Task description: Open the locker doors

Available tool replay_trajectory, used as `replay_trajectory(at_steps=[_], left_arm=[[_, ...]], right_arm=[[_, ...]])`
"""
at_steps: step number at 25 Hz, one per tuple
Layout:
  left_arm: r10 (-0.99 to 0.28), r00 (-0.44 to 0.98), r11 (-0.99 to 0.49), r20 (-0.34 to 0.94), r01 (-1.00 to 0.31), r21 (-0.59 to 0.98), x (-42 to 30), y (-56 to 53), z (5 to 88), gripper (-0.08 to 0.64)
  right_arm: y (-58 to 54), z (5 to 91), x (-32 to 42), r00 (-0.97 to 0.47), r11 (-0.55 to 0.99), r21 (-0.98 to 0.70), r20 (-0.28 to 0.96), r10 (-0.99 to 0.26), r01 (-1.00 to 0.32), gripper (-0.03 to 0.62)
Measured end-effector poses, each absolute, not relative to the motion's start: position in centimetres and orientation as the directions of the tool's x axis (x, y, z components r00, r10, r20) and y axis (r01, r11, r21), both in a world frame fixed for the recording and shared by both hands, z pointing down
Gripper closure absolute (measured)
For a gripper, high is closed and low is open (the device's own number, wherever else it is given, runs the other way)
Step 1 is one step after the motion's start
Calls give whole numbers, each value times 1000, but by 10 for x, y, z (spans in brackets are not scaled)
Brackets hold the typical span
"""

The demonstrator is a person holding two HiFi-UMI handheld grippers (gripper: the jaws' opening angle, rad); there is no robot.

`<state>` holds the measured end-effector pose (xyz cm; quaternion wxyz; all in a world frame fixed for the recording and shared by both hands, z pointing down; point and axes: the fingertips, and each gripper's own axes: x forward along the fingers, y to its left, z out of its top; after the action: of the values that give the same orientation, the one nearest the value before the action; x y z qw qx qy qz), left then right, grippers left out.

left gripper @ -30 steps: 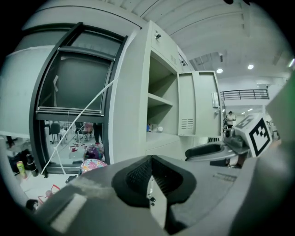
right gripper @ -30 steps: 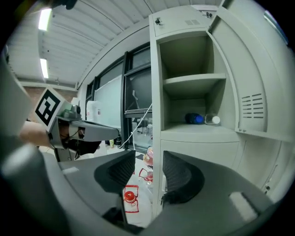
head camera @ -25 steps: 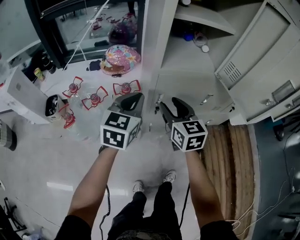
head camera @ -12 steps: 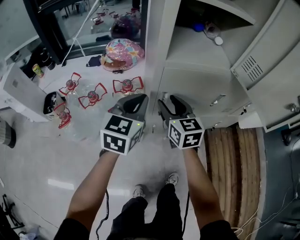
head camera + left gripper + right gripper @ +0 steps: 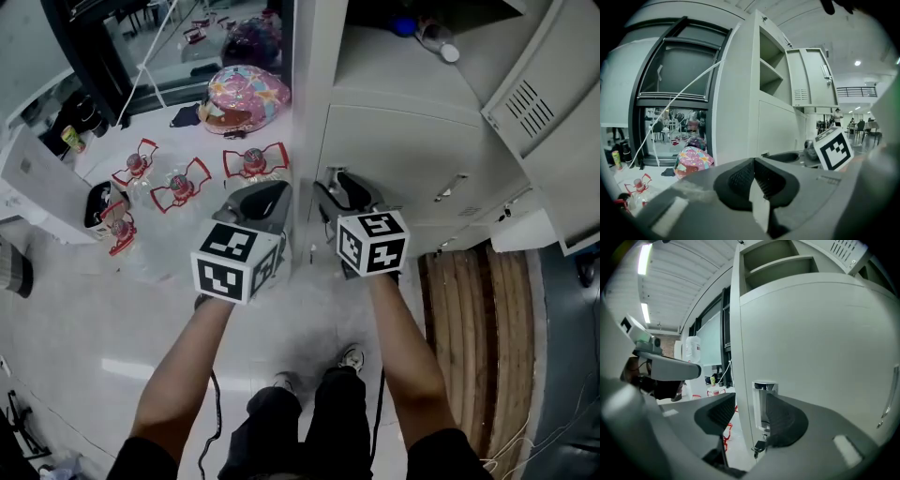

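Since the earlier frame, both grippers have been brought closer to the locker. The fingers of the right gripper are held apart and nothing is squeezed. The shiny handle of the closed lower door is seen between them, just beside one finger. A small key is hung under the handle. The fingers of the left gripper are pressed together with nothing in them, near the locker's side. Higher up, an upper door is swung open. Bottles with red handles and a round pink thing are seen on the floor.
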<state>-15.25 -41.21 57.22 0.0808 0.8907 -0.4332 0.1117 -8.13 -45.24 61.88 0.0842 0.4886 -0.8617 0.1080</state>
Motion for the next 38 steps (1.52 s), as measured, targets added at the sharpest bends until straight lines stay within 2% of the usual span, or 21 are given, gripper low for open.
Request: replay_trajectory(at_steps=[6, 19, 27, 38], left_arm=[[-747, 604, -617, 278, -785, 46, -155, -412, 585, 555], [-723, 614, -632, 317, -773, 56, -174, -381, 583, 555], [-700, 636, -637, 324, -762, 118, -154, -349, 588, 555], [-739, 584, -580, 336, -805, 124, -120, -295, 585, 555]], right_arm=[[-461, 627, -94, -542, 527, -130, 228, -809, -840, 388], [-433, 628, -94, -517, 507, -107, 242, -821, -855, 388], [-392, 627, -81, -505, 496, -101, 246, -827, -863, 406], [-337, 627, -48, -547, 536, -118, 244, -800, -836, 422]])
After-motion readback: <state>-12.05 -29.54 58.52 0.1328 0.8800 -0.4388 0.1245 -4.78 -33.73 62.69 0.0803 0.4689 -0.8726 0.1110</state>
